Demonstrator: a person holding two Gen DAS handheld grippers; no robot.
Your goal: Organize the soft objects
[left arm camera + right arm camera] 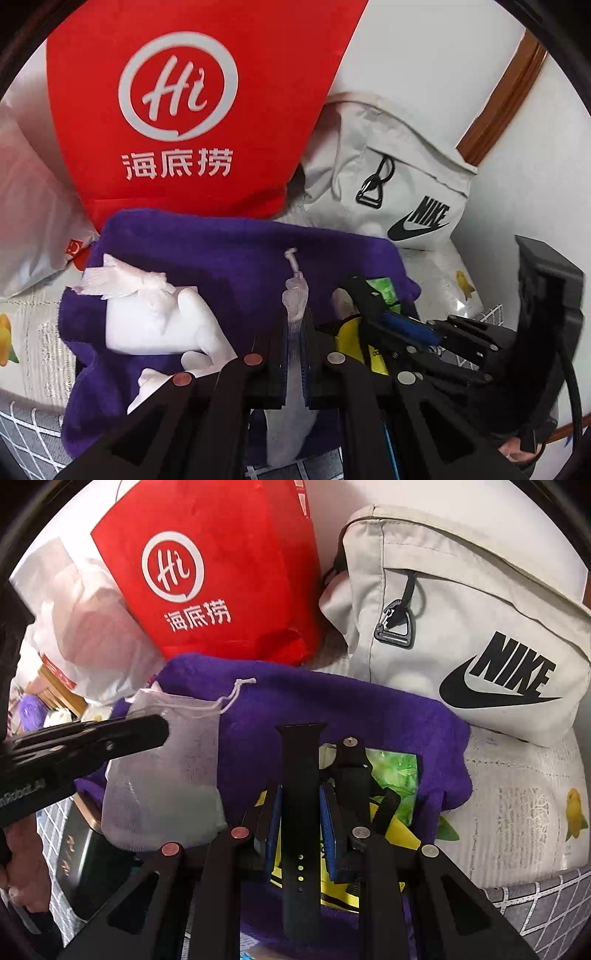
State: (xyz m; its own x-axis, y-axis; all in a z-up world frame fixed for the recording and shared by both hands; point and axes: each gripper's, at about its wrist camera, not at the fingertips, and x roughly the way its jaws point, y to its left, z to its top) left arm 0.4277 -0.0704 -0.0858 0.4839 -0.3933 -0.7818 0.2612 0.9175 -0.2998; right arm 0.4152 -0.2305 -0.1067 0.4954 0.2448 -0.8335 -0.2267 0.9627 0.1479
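A: Where were my 2 claws?

B: Both angled downward over the fuzzy purple towel [369, 716]. Left claw [295, 325] pinched the sheer drawstring pouch [293, 295]; right claw [301, 805] clamped the smooth black watch strap [301, 775].

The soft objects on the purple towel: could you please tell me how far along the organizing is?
Nothing looks put away yet. In hand: the left claw is shut on the white mesh drawstring pouch, and the right claw is shut on the black watch strap, both above the purple towel. Left: a second black strap piece, a green packet and a yellow item lie loose on the towel.
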